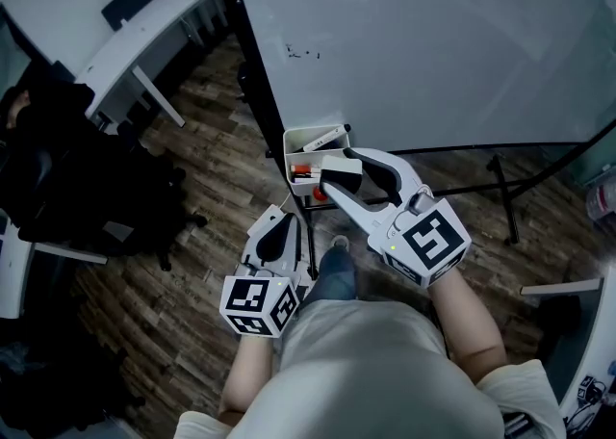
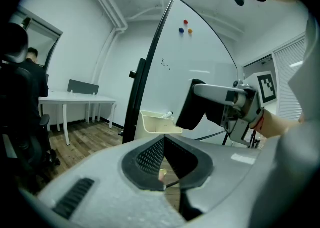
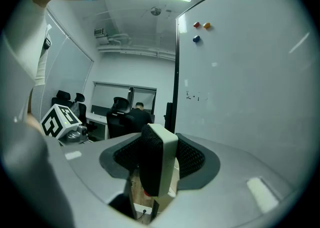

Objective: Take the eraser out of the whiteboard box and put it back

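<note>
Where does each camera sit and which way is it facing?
Head view: on the person's head, steeply down at left tongs, right tongs and box; forearms, torso show.
Left gripper view: on the left tongs, facing the whiteboard; its shut jaws show.
Right gripper view: on the right tongs, along the whiteboard; jaws clamp the eraser.
Shared: head and left views show box and eraser.

The whiteboard [image 1: 433, 42] is smooth and glossy. Below it, the floor [image 1: 207, 163] is matt, grained wood plank. The whiteboard box [image 1: 310, 138] at the whiteboard's lower edge looks like smooth cream plastic. The eraser [image 3: 167, 147] has a pale plastic back and a dark felt-like face. The right gripper [image 3: 159, 164] has a matt grey plastic shell and dark dimpled pads [image 3: 192, 156].
</note>
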{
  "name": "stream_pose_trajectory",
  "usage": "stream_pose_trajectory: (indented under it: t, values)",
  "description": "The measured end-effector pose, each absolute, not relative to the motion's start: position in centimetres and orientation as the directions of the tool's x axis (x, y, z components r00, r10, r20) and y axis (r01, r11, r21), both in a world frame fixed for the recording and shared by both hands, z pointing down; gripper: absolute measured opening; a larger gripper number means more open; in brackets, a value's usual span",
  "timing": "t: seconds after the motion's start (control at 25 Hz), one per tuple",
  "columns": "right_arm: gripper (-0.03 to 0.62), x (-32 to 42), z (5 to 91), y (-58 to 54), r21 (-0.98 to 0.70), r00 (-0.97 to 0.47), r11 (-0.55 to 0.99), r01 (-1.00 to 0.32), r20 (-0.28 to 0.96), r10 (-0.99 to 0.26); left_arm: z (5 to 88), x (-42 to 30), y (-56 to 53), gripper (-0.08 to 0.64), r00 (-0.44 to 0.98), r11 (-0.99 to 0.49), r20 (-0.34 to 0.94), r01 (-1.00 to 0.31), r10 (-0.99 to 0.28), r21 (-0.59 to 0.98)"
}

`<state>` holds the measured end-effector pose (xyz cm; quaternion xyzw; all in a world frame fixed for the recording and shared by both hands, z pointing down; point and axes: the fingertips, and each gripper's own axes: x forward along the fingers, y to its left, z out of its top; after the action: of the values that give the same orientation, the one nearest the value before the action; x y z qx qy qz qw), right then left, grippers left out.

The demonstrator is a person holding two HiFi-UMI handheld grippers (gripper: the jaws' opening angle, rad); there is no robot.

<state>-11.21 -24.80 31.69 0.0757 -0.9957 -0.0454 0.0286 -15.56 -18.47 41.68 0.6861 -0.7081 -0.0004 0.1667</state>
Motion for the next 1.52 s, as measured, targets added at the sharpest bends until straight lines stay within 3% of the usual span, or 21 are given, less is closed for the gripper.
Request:
stream_pose_trajectory:
  t: [0.72, 1.52]
  values:
    - [0.210, -7.3, 32.2, -21.1, 0.071, -0.981, 0.980, -0.187, 0.037, -0.190, 42.5, -12.4, -15.5, 0.003, 0.019, 0.041, 0.243, -0.970, -0.970, 0.240]
    - [0.210, -8.0, 32.1, -18.2, 0.042, -0.983, 0.983, -0.181, 0.033, -0.182, 42.0, -13.5, -12.9, 0.003, 0.001, 0.056, 0.243, -0.972, -0.970, 0.230]
